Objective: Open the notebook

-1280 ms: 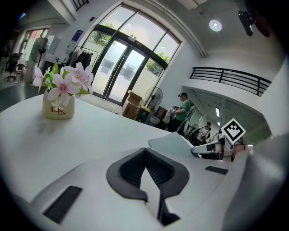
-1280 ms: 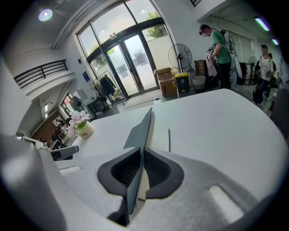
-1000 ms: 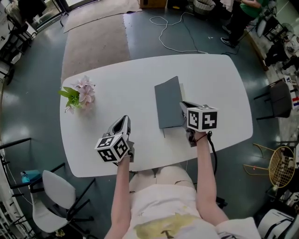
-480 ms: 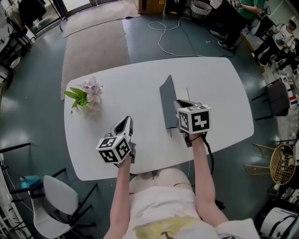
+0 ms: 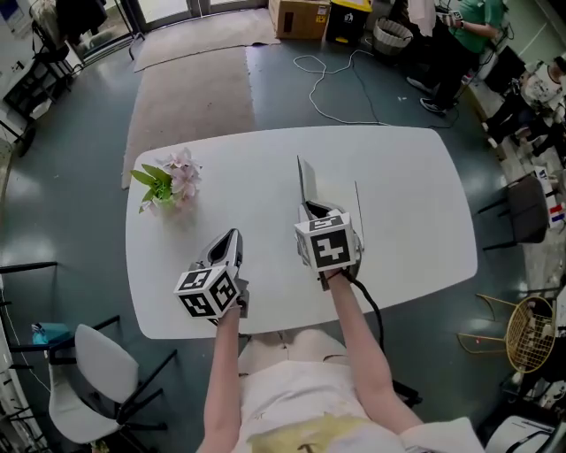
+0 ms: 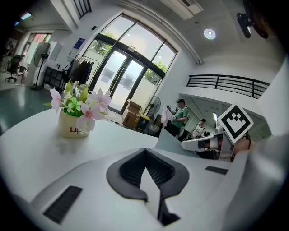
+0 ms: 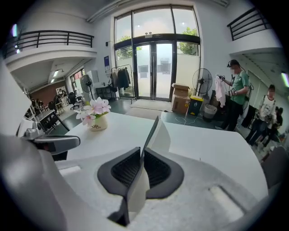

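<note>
A grey-covered notebook lies on the white table right of centre. Its cover stands upright, nearly edge-on in the head view, above the white pages. My right gripper is shut on the cover's near edge. In the right gripper view the cover runs up between the dark pads, white inner side to the right. My left gripper hovers over the table's near left part, apart from the notebook. Its jaws meet at the tips with nothing in them.
A small pot of pink flowers stands at the table's left. On the floor are a white chair at the near left, a rug, a loose cable and a cardboard box. People stand at the back right.
My right gripper has swung left with the cover, bringing it from lying low over the pages to standing upright. The left gripper has drifted a little forward.
</note>
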Demonstrator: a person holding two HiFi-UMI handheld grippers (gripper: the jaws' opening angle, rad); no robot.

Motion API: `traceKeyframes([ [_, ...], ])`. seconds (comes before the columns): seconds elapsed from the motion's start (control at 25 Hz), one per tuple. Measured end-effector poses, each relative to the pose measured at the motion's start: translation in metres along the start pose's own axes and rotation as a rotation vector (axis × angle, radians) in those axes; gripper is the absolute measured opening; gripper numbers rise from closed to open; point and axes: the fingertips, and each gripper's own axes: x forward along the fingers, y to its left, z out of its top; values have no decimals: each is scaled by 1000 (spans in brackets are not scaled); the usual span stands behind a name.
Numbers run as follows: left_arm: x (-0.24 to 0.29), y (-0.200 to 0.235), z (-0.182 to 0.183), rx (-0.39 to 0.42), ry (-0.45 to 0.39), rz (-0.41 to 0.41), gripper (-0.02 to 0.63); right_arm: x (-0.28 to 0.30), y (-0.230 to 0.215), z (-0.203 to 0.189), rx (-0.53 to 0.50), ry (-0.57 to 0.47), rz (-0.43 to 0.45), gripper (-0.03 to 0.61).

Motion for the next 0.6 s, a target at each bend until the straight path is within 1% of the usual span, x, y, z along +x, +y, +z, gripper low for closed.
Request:
traceKeyframes([
  [0.24, -18, 9, 4, -17, -45, 45, -2, 6, 19, 2, -9, -23, 1, 32],
  [0.4, -31, 21, 7, -39, -62, 71, -2, 9, 28, 3, -42, -36, -29, 32],
  [0.6, -35, 37, 12, -37, -46, 42, -2, 23, 46, 3, -81, -31, -57, 32],
])
